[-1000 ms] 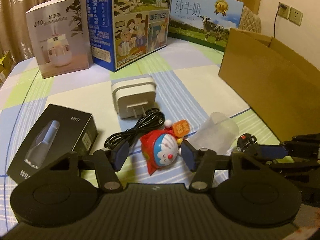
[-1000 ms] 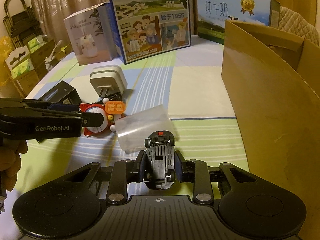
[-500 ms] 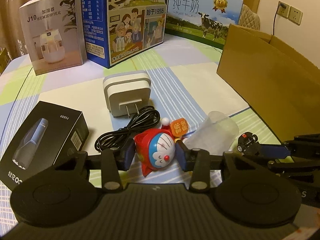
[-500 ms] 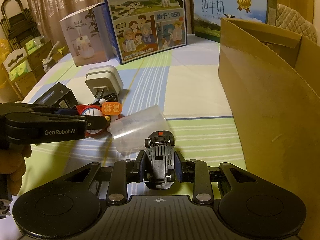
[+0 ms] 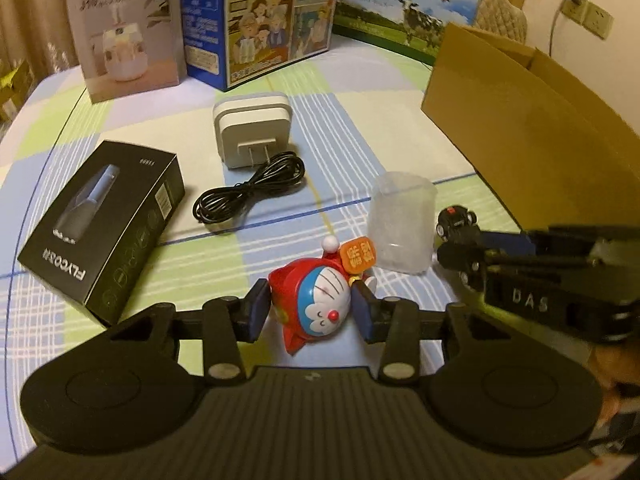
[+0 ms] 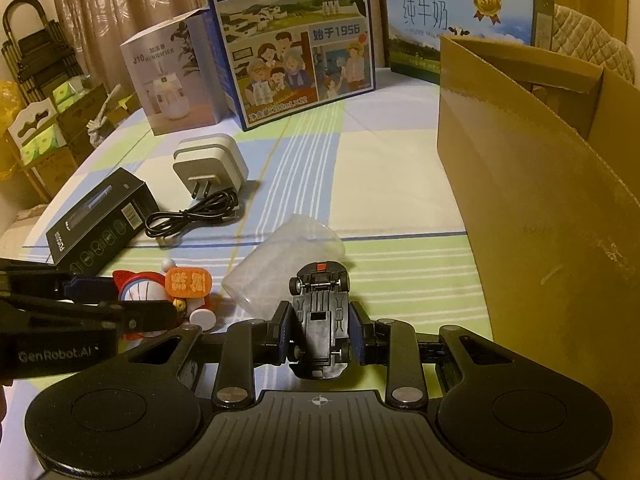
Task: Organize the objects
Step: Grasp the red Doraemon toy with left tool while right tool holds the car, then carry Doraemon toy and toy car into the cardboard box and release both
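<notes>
The toy [image 5: 316, 304], a red and blue cat figure, is now clamped between the pads of the left gripper [image 5: 310, 310], whose jaws have just been closing on it. It is held just above the table [image 5: 360, 128], ready for the carton [image 5: 532, 128]. The car [image 6: 320, 320] is gripped underside-up in the right gripper [image 6: 320, 332].

Glossy plastic Doraemon figure [image 5: 316, 304]; beside it a frosted translucent plastic cup [image 5: 402, 228]. Matt black cardboard box [image 5: 104, 220], rubbery black cable [image 5: 248, 192], matt brown corrugated carton [image 5: 532, 120], woven checked tablecloth [image 5: 352, 128].
</notes>
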`<move>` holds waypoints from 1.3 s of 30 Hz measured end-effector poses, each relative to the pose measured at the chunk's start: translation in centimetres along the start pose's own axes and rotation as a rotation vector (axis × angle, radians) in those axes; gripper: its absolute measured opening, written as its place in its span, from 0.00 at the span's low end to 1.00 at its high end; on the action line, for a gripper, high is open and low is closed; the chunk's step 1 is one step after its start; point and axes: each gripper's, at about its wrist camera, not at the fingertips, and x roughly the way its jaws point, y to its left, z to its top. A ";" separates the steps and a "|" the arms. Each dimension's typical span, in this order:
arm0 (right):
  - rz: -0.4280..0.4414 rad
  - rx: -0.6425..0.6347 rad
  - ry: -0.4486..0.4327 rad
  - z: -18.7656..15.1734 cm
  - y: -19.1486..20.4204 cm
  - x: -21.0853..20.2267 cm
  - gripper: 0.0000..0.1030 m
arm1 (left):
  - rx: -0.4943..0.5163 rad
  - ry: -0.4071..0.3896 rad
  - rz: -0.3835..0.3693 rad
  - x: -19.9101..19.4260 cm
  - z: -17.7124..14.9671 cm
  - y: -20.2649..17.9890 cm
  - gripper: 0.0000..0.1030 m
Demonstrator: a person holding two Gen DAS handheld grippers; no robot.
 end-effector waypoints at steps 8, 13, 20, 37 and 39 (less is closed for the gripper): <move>0.002 0.002 0.007 0.0 0.1 0.2 0.26 | 0.000 -0.033 0.000 0.8 0.1 0.6 0.56; 0.000 0.004 0.005 0.0 0.0 0.1 0.26 | -0.020 -0.028 -0.019 1.5 0.2 0.9 0.56; 0.003 0.003 0.005 0.1 0.1 0.2 0.26 | -0.040 0.006 -0.057 1.5 0.2 0.7 0.41; 0.016 -0.043 -0.054 0.3 1.3 -2.6 0.26 | -0.159 -0.120 0.001 -3.8 0.8 -0.1 0.40; 0.015 -0.036 -0.069 0.4 1.3 -3.9 0.26 | -0.173 -0.140 0.026 -5.2 0.4 -0.6 0.40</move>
